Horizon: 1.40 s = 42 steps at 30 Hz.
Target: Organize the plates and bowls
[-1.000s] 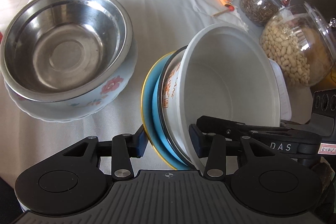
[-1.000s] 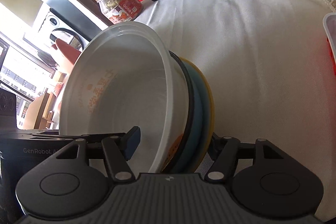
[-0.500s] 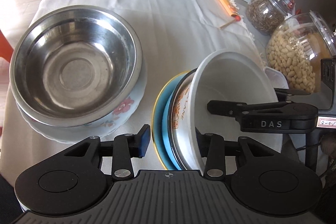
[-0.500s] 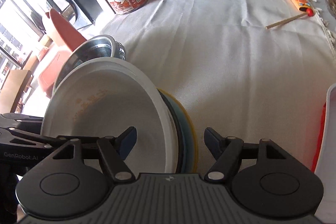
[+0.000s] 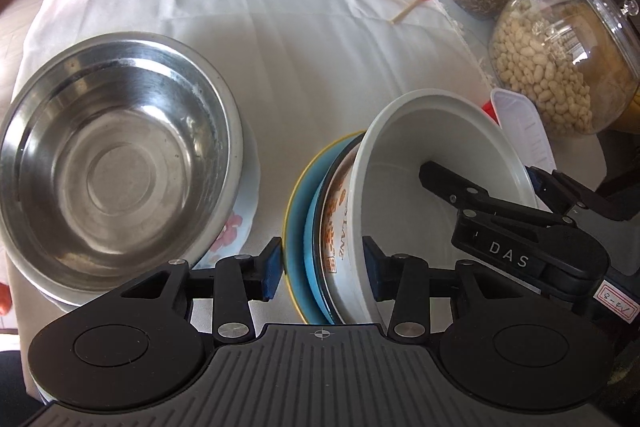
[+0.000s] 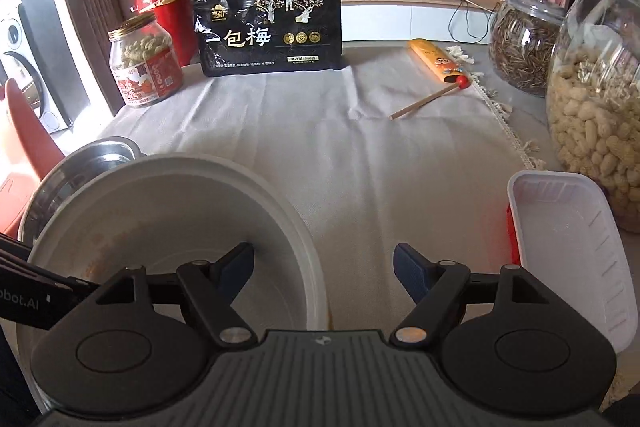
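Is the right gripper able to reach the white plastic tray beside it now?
Probably yes. The right gripper is opening and grips nothing: one finger is in the white bowl, the rim between the jaws. The white plastic tray lies just right, nothing between.

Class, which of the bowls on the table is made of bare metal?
The steel bowl nested in the flowered bowl; the white bowl isn't metal.

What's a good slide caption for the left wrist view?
Left gripper clamps a tilted stack, white bowl against blue plate, beside the steel bowl.
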{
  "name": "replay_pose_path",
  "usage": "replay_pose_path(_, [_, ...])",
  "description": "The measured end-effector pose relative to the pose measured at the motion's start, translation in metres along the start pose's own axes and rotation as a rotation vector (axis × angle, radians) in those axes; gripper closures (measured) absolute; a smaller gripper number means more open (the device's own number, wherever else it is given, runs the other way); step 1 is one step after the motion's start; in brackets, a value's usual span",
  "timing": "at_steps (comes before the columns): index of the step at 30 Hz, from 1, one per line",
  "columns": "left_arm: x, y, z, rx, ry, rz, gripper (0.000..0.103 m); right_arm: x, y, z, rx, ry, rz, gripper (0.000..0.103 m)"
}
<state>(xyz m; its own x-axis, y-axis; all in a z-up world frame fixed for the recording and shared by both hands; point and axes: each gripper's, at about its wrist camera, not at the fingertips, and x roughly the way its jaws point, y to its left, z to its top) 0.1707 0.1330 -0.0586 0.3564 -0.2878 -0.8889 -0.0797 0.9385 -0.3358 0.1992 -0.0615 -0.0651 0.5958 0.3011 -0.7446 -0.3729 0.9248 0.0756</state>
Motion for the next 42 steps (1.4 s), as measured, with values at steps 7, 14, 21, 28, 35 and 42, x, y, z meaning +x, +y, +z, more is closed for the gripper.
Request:
replay_pose_path(7, [0.003, 0.008, -0.004, -0.004, 0.028, -0.034, 0.059, -0.001, 0.008, -0.017, -0.038, 0.029, -0.093, 0.026])
replay_pose_path(14, [0.001, 0.001, -0.001, -0.006, 0.006, 0.006, 0.059, 0.005, -0.012, 0.001, 0.113, 0.187, 0.143, 0.027])
replay_pose_path(21, [0.001, -0.002, 0.001, -0.043, 0.008, 0.032, 0.058, 0.009, -0.021, -0.002, 0.202, 0.239, 0.225, 0.031])
replay_pose_path(28, [0.002, -0.003, -0.001, -0.103, -0.004, 0.029, 0.055, 0.021, -0.03, -0.009, 0.244, 0.285, 0.269, 0.049])
replay_pose_path(35, [0.001, 0.006, 0.003, -0.19, 0.037, 0.002, 0.054, 0.032, -0.03, 0.001, 0.226, 0.367, 0.357, 0.049])
replay_pose_path(42, [0.004, 0.007, 0.008, -0.221, 0.095, -0.02, 0.049, 0.041, -0.036, 0.008, 0.241, 0.412, 0.41, 0.048])
